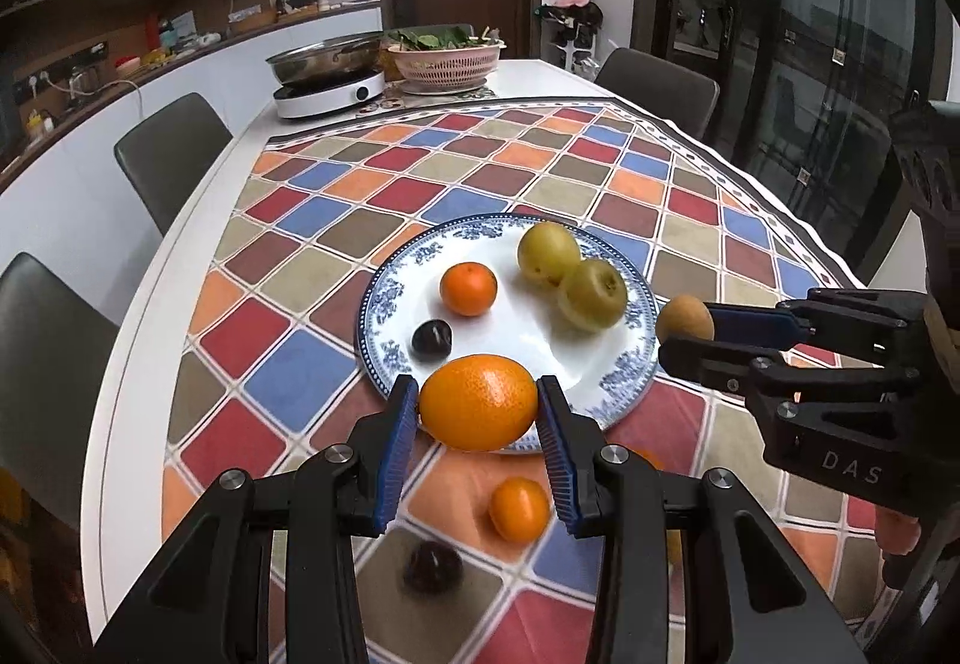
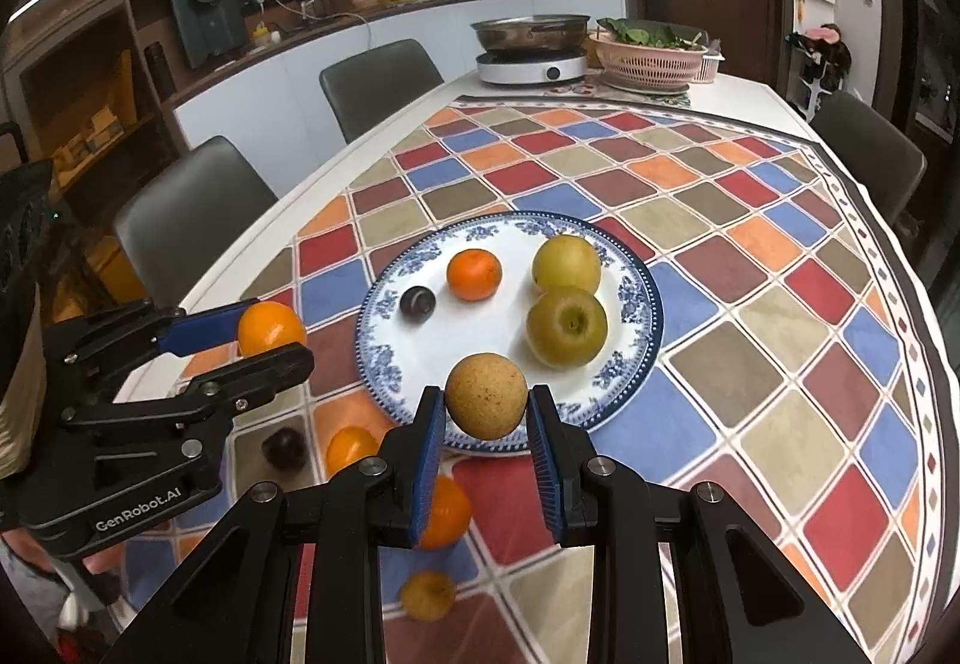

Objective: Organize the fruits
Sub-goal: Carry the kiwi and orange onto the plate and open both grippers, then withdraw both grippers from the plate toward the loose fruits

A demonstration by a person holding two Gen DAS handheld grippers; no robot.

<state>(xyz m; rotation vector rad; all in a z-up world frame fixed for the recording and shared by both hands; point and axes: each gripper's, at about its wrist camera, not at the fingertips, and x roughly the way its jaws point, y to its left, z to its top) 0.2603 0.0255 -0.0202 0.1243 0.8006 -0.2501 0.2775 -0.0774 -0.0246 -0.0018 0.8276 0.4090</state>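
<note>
My left gripper is shut on a large orange, held above the near rim of the blue-and-white plate. The right gripper is shut on a small brown round fruit, also over the plate's near rim. On the plate lie a mandarin, a dark plum and two green-yellow apples. Each gripper shows in the other view: the right gripper at the right, the left gripper at the left.
Loose on the chequered cloth below the grippers lie a small orange, a dark plum, an orange and a brown fruit. At the far end stand a pan on a cooker and a pink basket. Chairs line the table.
</note>
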